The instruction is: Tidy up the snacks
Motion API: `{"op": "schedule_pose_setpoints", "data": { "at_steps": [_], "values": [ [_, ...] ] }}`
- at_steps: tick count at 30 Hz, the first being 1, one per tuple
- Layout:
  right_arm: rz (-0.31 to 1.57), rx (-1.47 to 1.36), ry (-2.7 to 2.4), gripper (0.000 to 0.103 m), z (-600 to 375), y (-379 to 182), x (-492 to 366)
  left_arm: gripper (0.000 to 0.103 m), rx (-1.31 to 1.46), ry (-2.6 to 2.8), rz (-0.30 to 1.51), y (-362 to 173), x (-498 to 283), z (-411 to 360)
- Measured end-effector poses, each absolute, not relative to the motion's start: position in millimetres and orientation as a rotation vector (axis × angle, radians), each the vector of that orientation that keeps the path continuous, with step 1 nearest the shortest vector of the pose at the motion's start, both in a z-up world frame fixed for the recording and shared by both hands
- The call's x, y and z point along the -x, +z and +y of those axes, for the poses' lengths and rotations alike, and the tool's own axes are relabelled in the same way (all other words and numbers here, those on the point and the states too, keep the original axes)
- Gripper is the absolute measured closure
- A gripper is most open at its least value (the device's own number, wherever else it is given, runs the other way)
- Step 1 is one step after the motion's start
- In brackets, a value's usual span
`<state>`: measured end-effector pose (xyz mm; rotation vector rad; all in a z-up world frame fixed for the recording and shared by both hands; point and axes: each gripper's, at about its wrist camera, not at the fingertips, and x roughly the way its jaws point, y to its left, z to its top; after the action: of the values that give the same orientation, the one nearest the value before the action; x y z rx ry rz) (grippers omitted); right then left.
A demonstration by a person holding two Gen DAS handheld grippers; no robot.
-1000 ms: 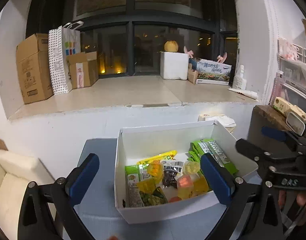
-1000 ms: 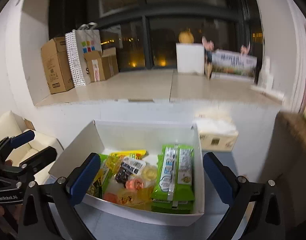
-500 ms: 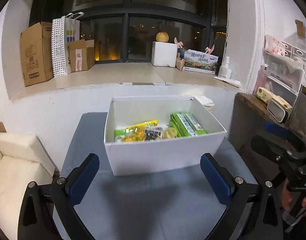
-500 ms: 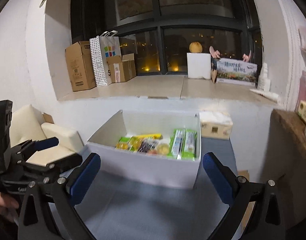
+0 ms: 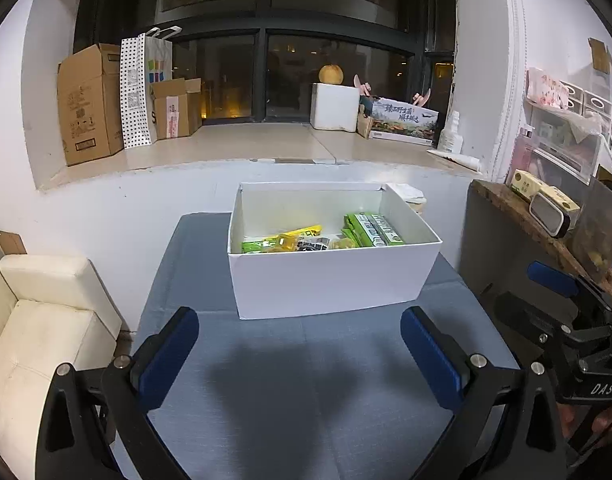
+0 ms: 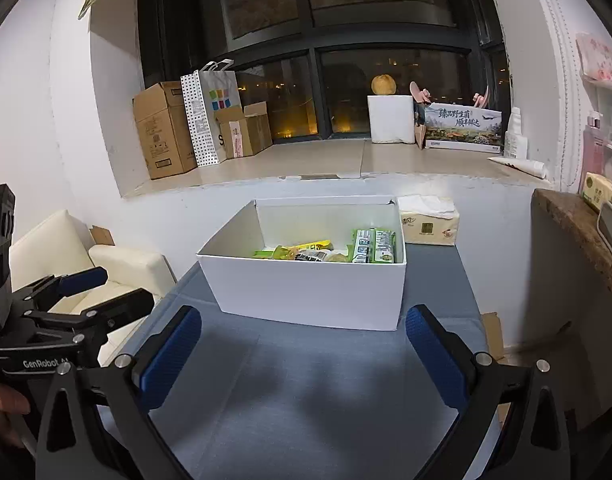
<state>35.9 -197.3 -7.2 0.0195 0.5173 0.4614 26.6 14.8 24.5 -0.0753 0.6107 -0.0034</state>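
Left wrist view shows both the left gripper (image 5: pixel 299 344) and right gripper (image 6: pixel 303 344) spread apart and empty, short of the white box (image 5: pixel 326 280) of snacks (image 5: pixel 318 238) at the table's (image 5: pixel 306 400) far edge, so sorting looks finished.

Setting: a lived-in home room at night, not a lab or shop. Ahead of the tools, a dark window (image 6: pixel 346 92) shows city lights above a deep tiled sill (image 5: pixel 233 148) loaded with cardboard boxes (image 5: pixel 90 102), a spotted paper shopping bag (image 6: pixel 209 110) and a white foam box (image 6: pixel 390 119). Left of the tools stands a cream padded seat (image 5: pixel 41 320); ahead right sits a tissue pack (image 6: pixel 428 222), and at far right plastic drawers (image 5: pixel 562 128).
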Motion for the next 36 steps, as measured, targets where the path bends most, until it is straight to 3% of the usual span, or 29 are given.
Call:
{"op": "schedule_pose_setpoints", "data": {
  "at_steps": [36],
  "values": [
    [0.553,-0.034,0.475,0.0,-193.6,-9.7,-34.8,0.0,0.058,-0.011,0.636,20.2,-26.3,7.7]
  ]
}}
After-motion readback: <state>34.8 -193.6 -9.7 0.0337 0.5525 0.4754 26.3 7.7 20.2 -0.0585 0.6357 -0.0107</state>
